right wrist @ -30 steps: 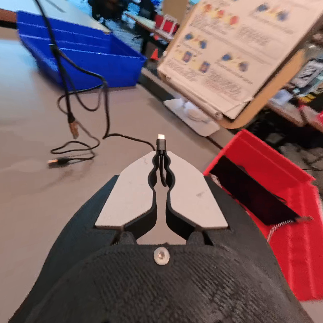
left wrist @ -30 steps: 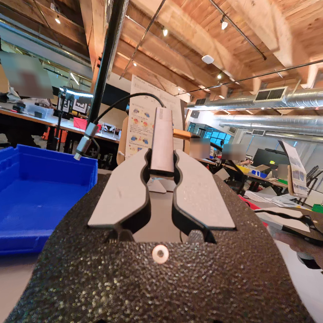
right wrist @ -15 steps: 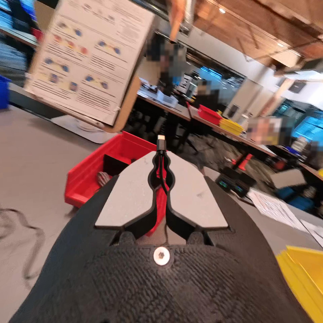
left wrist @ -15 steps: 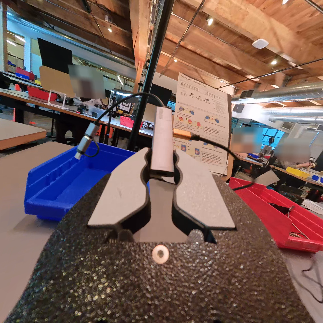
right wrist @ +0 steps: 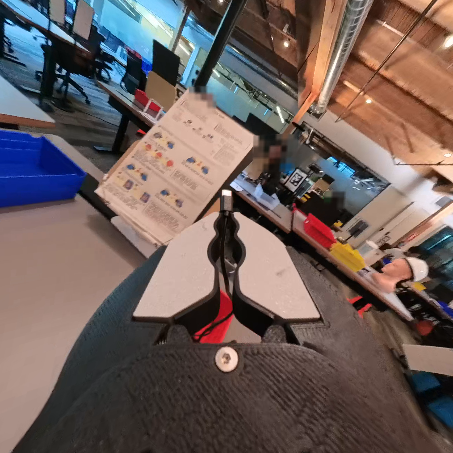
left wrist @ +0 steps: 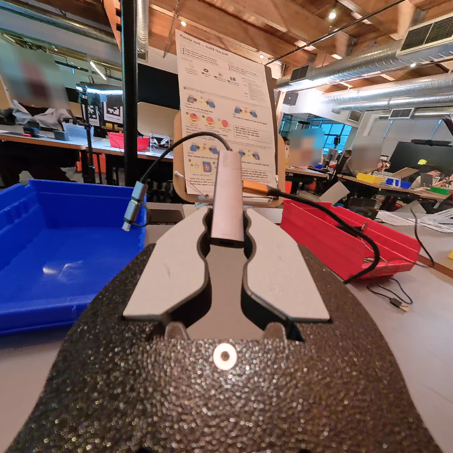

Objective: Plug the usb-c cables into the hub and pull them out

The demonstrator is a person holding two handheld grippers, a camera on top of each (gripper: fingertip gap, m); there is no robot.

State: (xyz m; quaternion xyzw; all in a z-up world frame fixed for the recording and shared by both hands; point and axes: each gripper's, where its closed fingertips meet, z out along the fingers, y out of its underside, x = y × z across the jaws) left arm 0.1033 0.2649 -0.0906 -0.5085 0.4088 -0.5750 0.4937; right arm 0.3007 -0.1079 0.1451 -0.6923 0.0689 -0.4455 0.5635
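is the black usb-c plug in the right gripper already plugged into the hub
No, the black usb-c plug sticks out free past the right gripper, with no hub touching it in that view.

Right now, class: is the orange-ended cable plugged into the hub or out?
Plugged in. The orange connector sits flush against the side of the hub, its black cable trailing away.

Both wrist views face the instruction sheet (left wrist: pixel 228 115) up close.

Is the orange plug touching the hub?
Touching. Left wrist view: the orange plug sits seated in the right side of the hub, no gap.
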